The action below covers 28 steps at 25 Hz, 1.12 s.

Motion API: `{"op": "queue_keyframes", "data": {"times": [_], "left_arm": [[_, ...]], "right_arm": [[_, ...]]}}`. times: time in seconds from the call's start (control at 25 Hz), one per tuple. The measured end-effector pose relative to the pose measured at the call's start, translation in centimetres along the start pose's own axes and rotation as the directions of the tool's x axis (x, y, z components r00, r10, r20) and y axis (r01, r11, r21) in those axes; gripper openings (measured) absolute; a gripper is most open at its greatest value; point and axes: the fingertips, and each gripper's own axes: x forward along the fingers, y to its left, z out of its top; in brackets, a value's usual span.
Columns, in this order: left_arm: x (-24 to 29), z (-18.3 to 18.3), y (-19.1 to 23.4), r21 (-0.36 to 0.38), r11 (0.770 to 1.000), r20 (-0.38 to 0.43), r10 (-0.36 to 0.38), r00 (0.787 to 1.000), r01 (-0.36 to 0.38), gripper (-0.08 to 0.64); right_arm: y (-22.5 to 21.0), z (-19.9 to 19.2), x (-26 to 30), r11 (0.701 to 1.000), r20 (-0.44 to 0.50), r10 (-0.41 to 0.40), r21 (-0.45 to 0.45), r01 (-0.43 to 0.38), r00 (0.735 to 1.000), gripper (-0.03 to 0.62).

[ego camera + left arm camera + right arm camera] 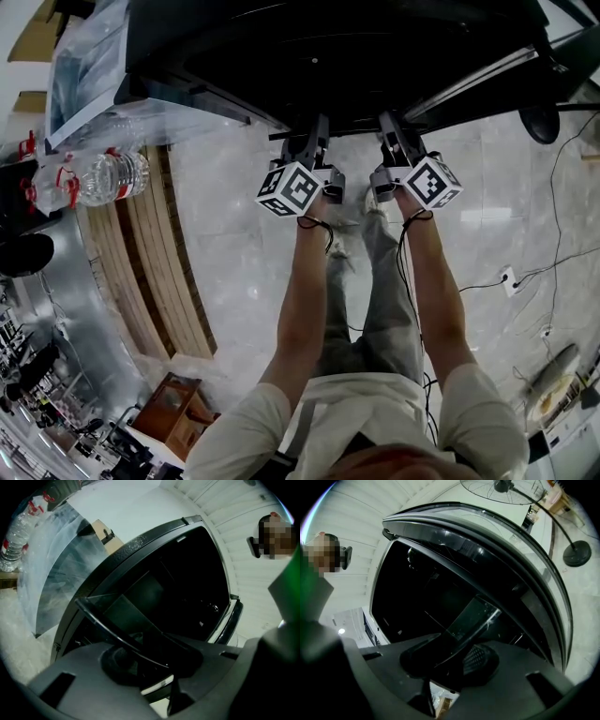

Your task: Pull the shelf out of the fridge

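Two-handed grip on glass shelf (472, 617) sitting in fridge (309, 47).
Jaws of left gripper (315, 131) and right gripper (394, 127) are clamped on its front edge; if pulled unevenly, it could be jammed askew or dropped.

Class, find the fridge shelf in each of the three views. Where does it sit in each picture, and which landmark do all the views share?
Head view: shelf at top centre, only a thin dark front edge under the fridge opening.
Left gripper view: shelf at centre-left, its rim slanting down into the shut jaws.
Right gripper view: shelf at centre, its glass pane slanting down into the jaws.
Shared landmark: the black fridge.
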Motion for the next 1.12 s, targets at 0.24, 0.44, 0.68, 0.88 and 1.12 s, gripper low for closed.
{"op": "queue_keyframes", "data": {"times": [0.24, 0.44, 0.68, 0.88, 1.12], "left_arm": [[-1.3, 0.0, -0.7, 0.009, 1.0, -0.01, -0.002, 1.0, 0.002, 0.129], [-2.2, 0.3, -1.3, 0.007, 1.0, -0.009, -0.004, 1.0, 0.004, 0.129], [-3.6, 0.1, -2.1, 0.017, 1.0, -0.012, -0.011, 1.0, 0.011, 0.129], [-4.7, 0.2, -2.8, 0.02, 1.0, -0.013, -0.022, 1.0, 0.022, 0.13], [-6.2, 0.5, -3.8, 0.026, 0.999, -0.01, -0.025, 1.0, 0.025, 0.13]], "right_arm": [[0.8, -0.3, -1.4, 1.0, 0.004, -0.001, 0.007, 0.001, 1.0, 0.107], [1.8, -0.3, -2.1, 1.0, 0.008, 0.003, 0.009, -0.003, 1.0, 0.107], [2.5, -0.5, -3.6, 1.0, 0.013, 0.008, 0.012, -0.008, 1.0, 0.107], [3.4, -0.5, -4.7, 1.0, 0.021, 0.011, 0.007, -0.011, 1.0, 0.107], [4.7, -0.4, -6.0, 1.0, 0.02, 0.022, -0.003, -0.022, 1.0, 0.107]]}}
